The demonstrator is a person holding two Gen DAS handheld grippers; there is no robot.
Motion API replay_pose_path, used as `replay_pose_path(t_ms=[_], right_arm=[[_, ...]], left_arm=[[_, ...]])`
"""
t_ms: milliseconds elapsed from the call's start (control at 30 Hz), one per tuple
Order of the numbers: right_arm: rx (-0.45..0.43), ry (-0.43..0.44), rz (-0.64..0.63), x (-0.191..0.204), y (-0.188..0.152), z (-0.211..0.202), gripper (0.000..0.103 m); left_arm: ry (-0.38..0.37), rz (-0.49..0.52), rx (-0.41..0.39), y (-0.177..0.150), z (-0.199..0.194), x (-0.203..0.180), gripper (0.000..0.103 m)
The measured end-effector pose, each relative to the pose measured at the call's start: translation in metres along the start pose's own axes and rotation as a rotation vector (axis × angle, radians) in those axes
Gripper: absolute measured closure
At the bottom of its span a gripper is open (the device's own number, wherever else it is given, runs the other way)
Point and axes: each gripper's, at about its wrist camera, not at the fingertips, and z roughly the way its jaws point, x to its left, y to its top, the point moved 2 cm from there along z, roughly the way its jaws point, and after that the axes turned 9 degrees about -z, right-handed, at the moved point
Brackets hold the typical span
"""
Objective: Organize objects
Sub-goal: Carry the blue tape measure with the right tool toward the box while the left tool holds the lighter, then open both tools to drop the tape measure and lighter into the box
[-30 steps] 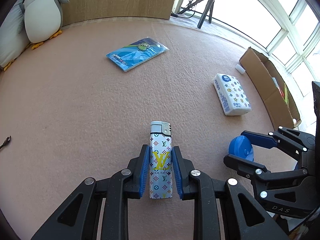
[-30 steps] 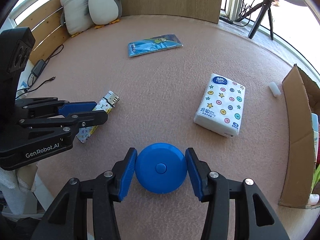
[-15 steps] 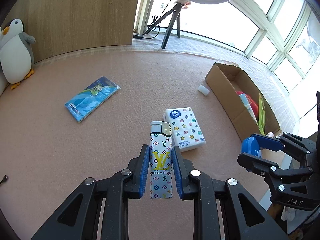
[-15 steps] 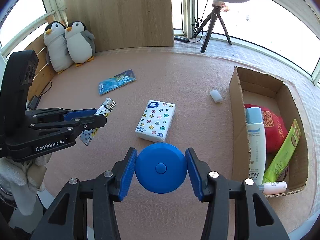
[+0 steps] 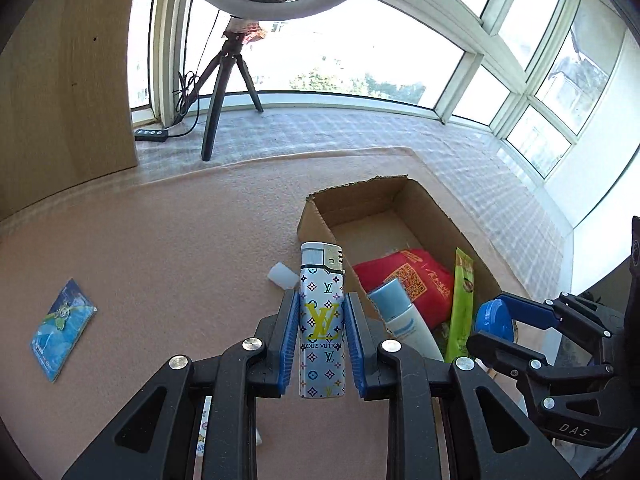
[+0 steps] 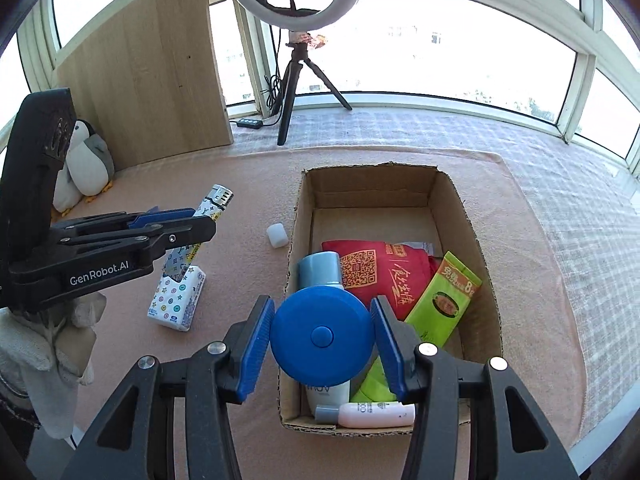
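The blue disc covers most of the white tube in the box, and the tissue pack is mostly hidden in the left view.

Left gripper: black frame, blue-padded fingers closed on the sides of a patterned lighter, held upright, raised off the floor. In the right wrist view it reaches in from the left, gloved hand beneath it. Right gripper: blue fingers clamped on either side of a round blue case, button face toward the camera. The two grippers sit side by side, apart.
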Motion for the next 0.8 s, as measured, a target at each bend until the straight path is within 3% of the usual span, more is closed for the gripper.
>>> replay_pose_path(t_ms=[300,600,633,733,800], right_arm=[[0.022,-0.005,0.013,-0.033,0.003,0.022,0.057],[0.053,0.002,0.016,-0.044,-0.001,0.039,0.057],[0.053,-0.001,0.013,-0.045,0.000,0.040,0.057],[0.051,-0.007,0.012,-0.046,-0.001,0.038,0.056],[0.042,0.000,0.020,-0.047,0.000,0.036,0.055]], left_arm=[[-0.003,0.055,0.047,0.028,0.073,-0.053,0.078],[-0.011,0.045,0.097,0.039,0.116,-0.061,0.078],[-0.018,0.046,0.104,0.039,0.118,-0.061,0.076],[-0.020,0.040,0.096,0.040,0.114,-0.061,0.055],[-0.021,0.038,0.081,0.041,0.107,-0.059,0.055]])
